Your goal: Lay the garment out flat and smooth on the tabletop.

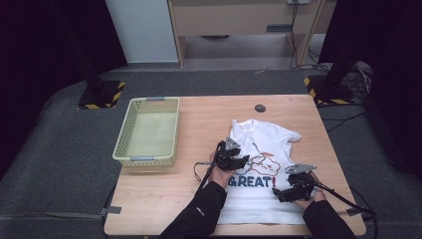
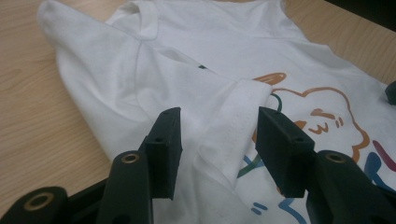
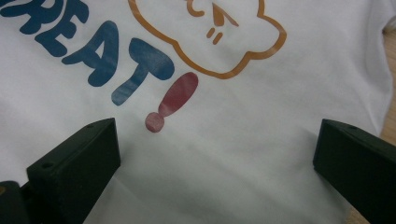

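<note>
A white T-shirt (image 1: 263, 135) lies flat on the wooden table (image 1: 204, 117), printed with an orange cloud figure and blue letters "GREAT" with a red exclamation mark (image 3: 175, 100). Its left sleeve (image 2: 236, 105) is folded inward over the chest. My left gripper (image 1: 243, 160) (image 2: 217, 125) hovers at that fold, open, with the sleeve's hem lying loose between the jaws. My right gripper (image 1: 284, 193) (image 3: 215, 135) is open wide over the shirt's lower right part, just below the exclamation mark, with only flat cloth under it.
A pale yellow plastic basket (image 1: 122, 139) stands at the table's left edge with nothing in it. A small black round disc (image 1: 260, 108) sits near the far edge. Bare wood lies between basket and shirt. Cables trail from both grippers off the near edge.
</note>
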Motion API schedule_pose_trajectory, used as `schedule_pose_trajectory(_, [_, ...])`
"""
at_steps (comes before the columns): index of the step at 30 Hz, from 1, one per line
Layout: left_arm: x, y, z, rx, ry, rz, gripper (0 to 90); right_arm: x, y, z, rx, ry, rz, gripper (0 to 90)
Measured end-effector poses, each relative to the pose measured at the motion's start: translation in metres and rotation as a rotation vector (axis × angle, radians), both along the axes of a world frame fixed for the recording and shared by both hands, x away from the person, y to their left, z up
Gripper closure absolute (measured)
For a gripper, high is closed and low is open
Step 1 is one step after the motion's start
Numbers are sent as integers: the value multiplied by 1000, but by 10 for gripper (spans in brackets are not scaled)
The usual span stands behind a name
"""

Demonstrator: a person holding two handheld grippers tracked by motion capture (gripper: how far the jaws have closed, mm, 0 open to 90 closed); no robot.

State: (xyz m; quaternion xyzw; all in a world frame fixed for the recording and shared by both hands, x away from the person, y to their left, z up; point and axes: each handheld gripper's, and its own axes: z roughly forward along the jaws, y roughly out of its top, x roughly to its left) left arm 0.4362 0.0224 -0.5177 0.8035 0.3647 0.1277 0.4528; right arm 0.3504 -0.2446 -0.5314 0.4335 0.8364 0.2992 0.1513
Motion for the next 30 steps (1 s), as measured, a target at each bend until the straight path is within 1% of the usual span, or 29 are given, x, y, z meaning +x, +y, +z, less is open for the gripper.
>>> schedule_pose_trajectory(4, [4, 3, 2, 6, -9, 9, 486, 0, 0, 0, 0, 0, 0, 6])
schedule_pose_trajectory(7, [7, 2, 3, 13, -5, 4, 485, 0, 0, 0, 0, -1, 0, 6])
schedule_pose_trajectory(9, [9, 0, 3, 26, 8, -2, 488, 0, 0, 0, 0, 0, 0, 6])
schedule_pose_trajectory(12, [11, -5, 1, 59, 17, -16, 495, 0, 0, 0, 0, -1, 1, 6])
schedule_pose_trajectory(14, [12, -9, 1, 67, 26, -25, 503, 0, 0, 0, 0, -1, 1, 6])
schedule_pose_trajectory(16, [13, -12, 0, 81, 23, -34, 513, 0, 0, 0, 0, -1, 1, 6])
schedule_pose_trajectory(18, [13, -14, -1, 94, 22, -37, 526, 0, 0, 0, 1, -1, 1, 6])
schedule_pose_trajectory(19, [14, -15, -2, 93, 30, -34, 533, 0, 0, 0, 0, -1, 1, 6])
schedule_pose_trajectory(23, [15, -15, -4, 113, 53, -34, 612, 0, 0, 0, 1, -1, 2, 6])
schedule_pose_trajectory(26, [14, -16, -4, 131, 61, -41, 682, 0, 0, 0, 0, -1, 3, 6])
schedule_pose_trajectory(28, [12, -18, -6, 151, 61, -51, 749, 0, 0, 0, 0, 0, 3, 6])
schedule_pose_trajectory(30, [11, -20, -8, 165, 69, -59, 785, 0, 0, 0, 0, 0, 3, 6])
